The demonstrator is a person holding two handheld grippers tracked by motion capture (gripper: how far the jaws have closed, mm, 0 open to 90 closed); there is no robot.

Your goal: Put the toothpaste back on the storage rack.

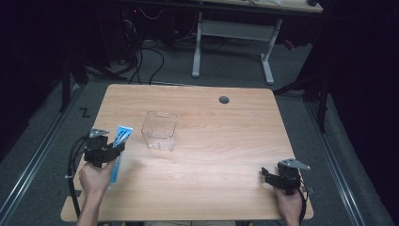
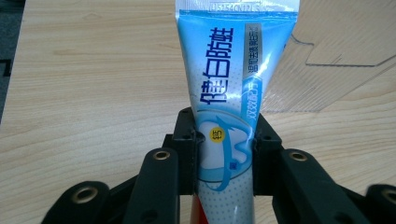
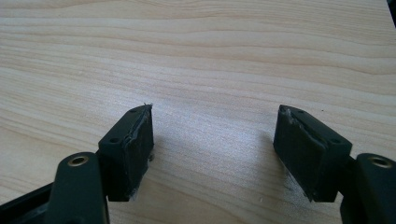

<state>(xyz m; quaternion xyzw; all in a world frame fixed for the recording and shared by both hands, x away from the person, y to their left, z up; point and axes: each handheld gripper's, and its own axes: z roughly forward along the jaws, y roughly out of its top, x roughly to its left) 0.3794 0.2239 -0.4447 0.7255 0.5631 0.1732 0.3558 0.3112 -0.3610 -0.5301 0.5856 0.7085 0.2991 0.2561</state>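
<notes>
A blue and white toothpaste tube (image 2: 227,88) with Chinese print is clamped between the two black jaws of my left gripper (image 2: 225,140), its flat crimped end pointing away from the hand. From above, the tube (image 1: 121,141) and the left gripper (image 1: 109,151) are near the table's left edge, just left of a clear plastic box (image 1: 160,130). My right gripper (image 1: 266,175) rests at the front right corner of the table. In the right gripper view its jaws (image 3: 212,149) stand wide apart with bare wood between them.
The wooden table (image 1: 221,141) has a grey cable hole (image 1: 224,100) at the back. The clear box's wall (image 2: 327,70) lies right of the tube in the left gripper view. Beyond the table stands a white desk frame (image 1: 233,33) with cables on the floor.
</notes>
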